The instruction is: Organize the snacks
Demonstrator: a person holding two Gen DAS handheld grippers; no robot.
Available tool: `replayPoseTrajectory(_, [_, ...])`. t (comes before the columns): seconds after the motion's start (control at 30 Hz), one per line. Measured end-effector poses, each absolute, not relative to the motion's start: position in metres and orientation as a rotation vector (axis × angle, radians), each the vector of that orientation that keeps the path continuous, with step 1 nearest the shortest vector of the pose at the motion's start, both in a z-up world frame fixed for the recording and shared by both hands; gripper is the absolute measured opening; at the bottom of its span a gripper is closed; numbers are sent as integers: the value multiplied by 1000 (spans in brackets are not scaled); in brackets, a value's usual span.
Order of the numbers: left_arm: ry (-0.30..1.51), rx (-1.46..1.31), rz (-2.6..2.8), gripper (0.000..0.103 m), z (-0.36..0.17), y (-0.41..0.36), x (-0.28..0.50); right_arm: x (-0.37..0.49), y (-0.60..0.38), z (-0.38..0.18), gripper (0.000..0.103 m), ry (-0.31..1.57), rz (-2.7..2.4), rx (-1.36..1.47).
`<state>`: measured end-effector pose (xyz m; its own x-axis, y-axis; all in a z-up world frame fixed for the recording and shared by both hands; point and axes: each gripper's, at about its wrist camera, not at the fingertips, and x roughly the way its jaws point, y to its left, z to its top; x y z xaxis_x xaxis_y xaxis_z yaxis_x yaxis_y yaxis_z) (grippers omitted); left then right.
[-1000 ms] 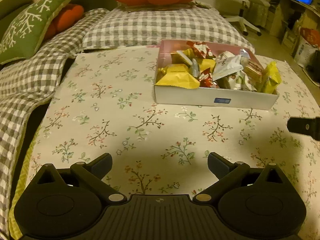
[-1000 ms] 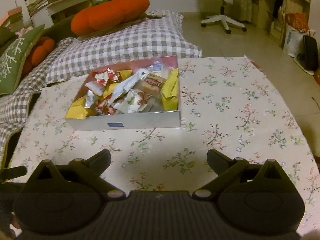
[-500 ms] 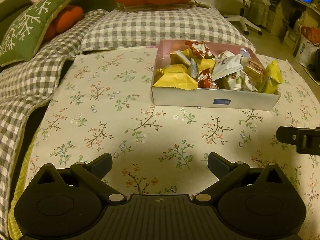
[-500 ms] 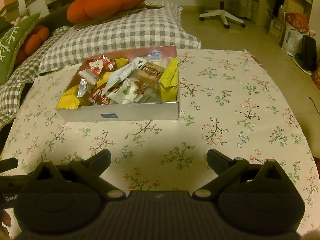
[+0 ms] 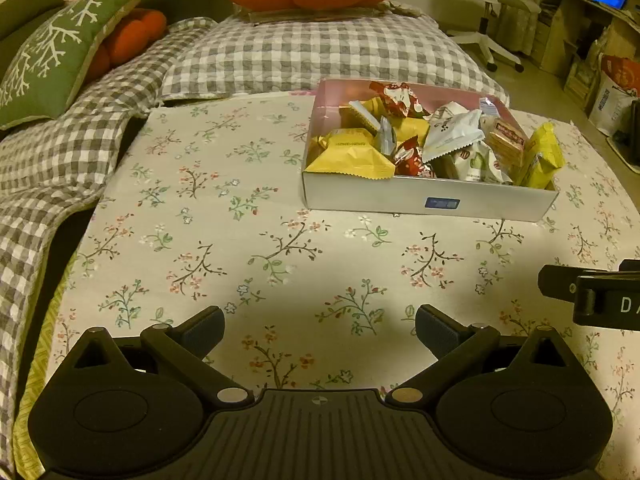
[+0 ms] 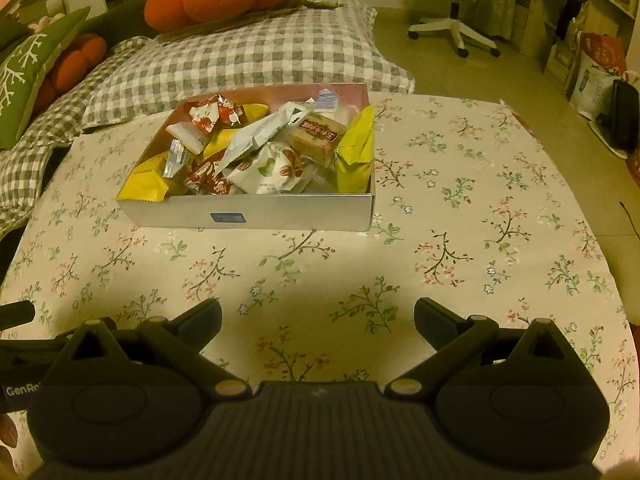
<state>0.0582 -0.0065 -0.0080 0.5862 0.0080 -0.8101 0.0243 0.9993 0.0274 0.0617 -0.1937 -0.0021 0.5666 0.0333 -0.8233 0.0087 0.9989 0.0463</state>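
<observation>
Floral tablecloth beneath left gripper and right gripper, jaws wide apart, empty, short of snack box.

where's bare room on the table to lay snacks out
Free: the floral tablecloth right of the grey snack box, left of it, and the strip between it and the open left gripper and right gripper. Crowded: inside the box, wrappers heaped.

We see the left gripper, jaws spread wide and empty, over the floral table. Snack box sits ahead to the right, packed with yellow, red and white packets. Right gripper pokes in at the right edge.
</observation>
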Motion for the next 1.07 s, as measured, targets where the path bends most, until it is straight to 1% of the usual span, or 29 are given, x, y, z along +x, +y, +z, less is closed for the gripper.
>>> replayPoseTrajectory(1.07, [931,37,-18,102,-4,-5,59,62,-190,-3,103,978,18,37])
